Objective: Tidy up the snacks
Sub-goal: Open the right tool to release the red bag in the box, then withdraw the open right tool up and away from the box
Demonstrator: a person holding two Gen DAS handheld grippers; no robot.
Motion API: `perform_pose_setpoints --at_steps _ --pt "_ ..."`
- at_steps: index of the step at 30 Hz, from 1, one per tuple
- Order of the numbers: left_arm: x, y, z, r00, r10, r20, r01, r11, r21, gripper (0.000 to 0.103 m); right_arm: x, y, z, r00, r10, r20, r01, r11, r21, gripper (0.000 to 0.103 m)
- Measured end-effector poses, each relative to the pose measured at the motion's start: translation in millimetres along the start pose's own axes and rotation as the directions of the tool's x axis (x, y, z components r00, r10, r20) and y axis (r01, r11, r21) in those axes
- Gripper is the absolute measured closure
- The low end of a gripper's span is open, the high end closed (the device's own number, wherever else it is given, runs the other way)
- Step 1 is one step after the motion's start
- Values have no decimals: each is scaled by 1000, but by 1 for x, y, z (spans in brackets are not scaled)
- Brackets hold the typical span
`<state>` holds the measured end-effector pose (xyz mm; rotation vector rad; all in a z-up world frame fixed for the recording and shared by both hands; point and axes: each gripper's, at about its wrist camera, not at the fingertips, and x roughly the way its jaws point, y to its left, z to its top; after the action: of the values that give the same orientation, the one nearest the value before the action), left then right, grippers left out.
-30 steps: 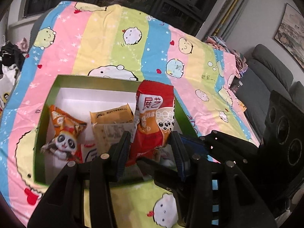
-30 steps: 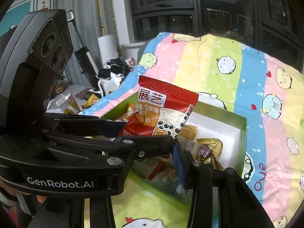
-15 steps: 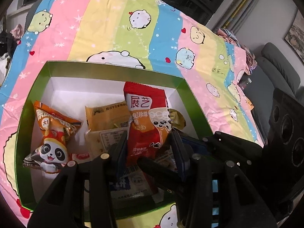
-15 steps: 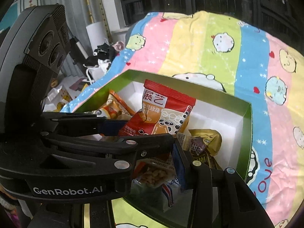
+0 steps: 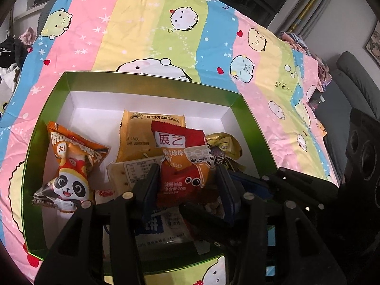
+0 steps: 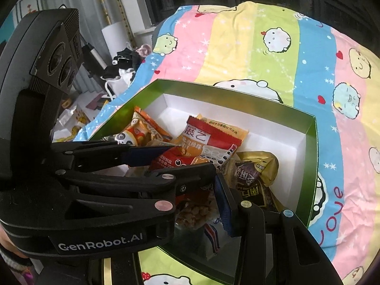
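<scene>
Left claw (image 5: 187,185) jaws just widening around red snack packet (image 5: 182,163), inside green box (image 5: 147,78). Right claw (image 6: 201,178) part-closed, contents unclear. Risk: packet snags on pad, lifts back out.

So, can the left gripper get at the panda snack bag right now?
Probably yes. The left gripper has just been opening its jaws around the red snack packet, and the panda snack bag lies uncovered just left of it in the green box, nothing between.
</scene>
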<state>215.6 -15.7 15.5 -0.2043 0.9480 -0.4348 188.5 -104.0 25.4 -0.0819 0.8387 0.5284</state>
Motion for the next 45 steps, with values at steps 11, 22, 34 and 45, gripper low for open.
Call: perform_pose_setpoints --at_steps 11,22,34,45 --pt "-1 -3 0 999 53 -4 -53 999 12 24 1 1 0 1000 -17 -21 17 1000 -1 53" --pt "-7 -1 1 994 113 3 -114 994 6 13 -5 -2 -1 998 -52 -22 53 998 20 27" --pt "-18 5 0 978 210 21 -210 978 -4 1 -15 -7 -1 993 -119 -1 119 992 32 6" --pt "-45 8 -3 948 308 75 -307 951 -22 1 -34 -17 -3 986 -167 -4 167 982 93 1"
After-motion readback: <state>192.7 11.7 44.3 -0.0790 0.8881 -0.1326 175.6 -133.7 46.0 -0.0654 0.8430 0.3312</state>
